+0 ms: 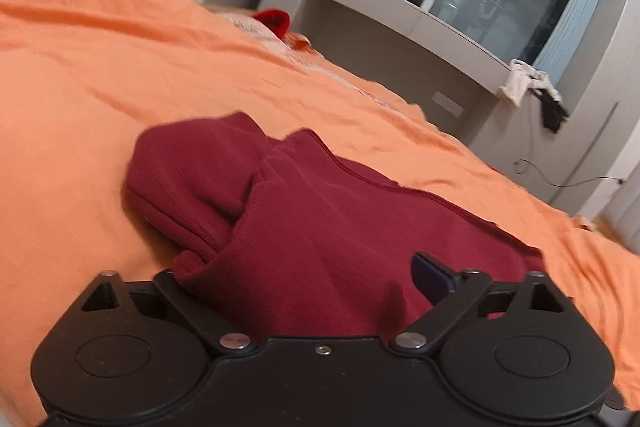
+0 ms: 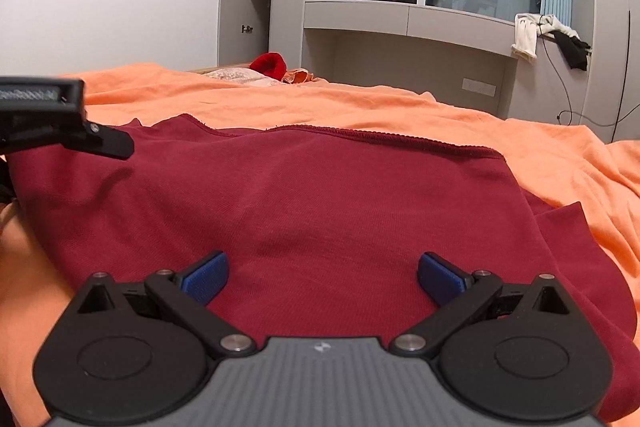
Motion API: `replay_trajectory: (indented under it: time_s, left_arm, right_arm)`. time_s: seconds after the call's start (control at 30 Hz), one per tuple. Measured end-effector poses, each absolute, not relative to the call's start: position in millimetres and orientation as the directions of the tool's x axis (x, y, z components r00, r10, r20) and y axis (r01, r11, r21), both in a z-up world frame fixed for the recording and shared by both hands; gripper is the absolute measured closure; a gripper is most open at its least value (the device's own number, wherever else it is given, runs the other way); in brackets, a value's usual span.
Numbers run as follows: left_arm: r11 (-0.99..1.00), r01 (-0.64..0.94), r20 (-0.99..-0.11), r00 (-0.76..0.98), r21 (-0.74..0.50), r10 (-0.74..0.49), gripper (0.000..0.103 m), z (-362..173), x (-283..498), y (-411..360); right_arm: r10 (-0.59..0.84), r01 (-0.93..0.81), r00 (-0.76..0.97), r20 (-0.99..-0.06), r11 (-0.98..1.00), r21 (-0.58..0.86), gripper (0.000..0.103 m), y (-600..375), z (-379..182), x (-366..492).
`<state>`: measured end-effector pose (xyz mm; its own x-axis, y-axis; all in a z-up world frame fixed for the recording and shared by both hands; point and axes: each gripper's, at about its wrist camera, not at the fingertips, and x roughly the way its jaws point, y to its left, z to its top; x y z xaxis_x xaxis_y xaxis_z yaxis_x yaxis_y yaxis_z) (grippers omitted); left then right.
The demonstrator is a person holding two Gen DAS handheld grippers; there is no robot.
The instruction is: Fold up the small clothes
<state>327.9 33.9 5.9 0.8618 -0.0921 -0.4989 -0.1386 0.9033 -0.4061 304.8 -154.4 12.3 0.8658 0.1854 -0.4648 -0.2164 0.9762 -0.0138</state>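
Note:
A dark red garment (image 2: 320, 203) lies spread on the orange bed sheet (image 2: 360, 103). My right gripper (image 2: 322, 277) is open just above its near part, blue pads wide apart and empty. In the left wrist view the same garment (image 1: 304, 211) is bunched, with a sleeve folded over at the left. My left gripper (image 1: 300, 279) is open; cloth lies between its fingers and hides the left pad, while the right blue pad (image 1: 434, 277) shows. The left gripper also shows in the right wrist view (image 2: 80, 131) at the garment's left edge.
A red item (image 2: 270, 63) and a patterned pillow (image 2: 236, 75) lie at the far end of the bed. Beyond the bed are a grey window ledge (image 2: 408, 19), shelves, hanging white and black cloths (image 2: 548, 37) and a wall cable.

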Motion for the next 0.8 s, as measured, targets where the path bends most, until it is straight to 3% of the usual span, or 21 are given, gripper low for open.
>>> replay_trajectory:
  time_s: [0.13,0.27,0.33,0.4,0.47,0.63,0.8]
  left_arm:
    - [0.881,-0.199,-0.496,0.867,-0.43,-0.046,0.014,4,330,34]
    - [0.876,-0.259,-0.489,0.872,-0.406,0.031,0.025,4,330,25]
    - [0.876,-0.274,-0.479,0.876,-0.398,0.056,0.025,5,329,22]
    - [0.873,-0.282,-0.462,0.884,-0.398,0.074,0.034,5,325,23]
    - [0.874,-0.291,-0.464,0.882,-0.389,0.087,0.06,5,325,25]
    - [0.891,-0.272,-0.459,0.884,-0.364,0.082,0.079,14,328,22]
    - [0.961,-0.141,-0.385,0.922,-0.236,0.04,0.083,47,335,-9]
  right_arm:
    - [0.199,-0.221,0.86,-0.471,0.975,0.009,0.0,-158,14,306]
    - [0.19,-0.217,0.861,-0.472,0.976,-0.002,0.0,-156,15,307]
    - [0.193,-0.221,0.855,-0.482,0.975,0.0,0.0,-157,16,307]
    - [0.207,-0.237,0.837,-0.506,0.972,0.006,0.0,-161,21,307]
    - [0.216,-0.241,0.818,-0.533,0.97,0.023,0.0,-169,27,304]
    - [0.236,-0.217,0.816,-0.528,0.971,0.099,0.0,-206,46,281]
    - [0.171,-0.092,0.829,-0.533,0.981,0.173,0.0,-254,62,261]
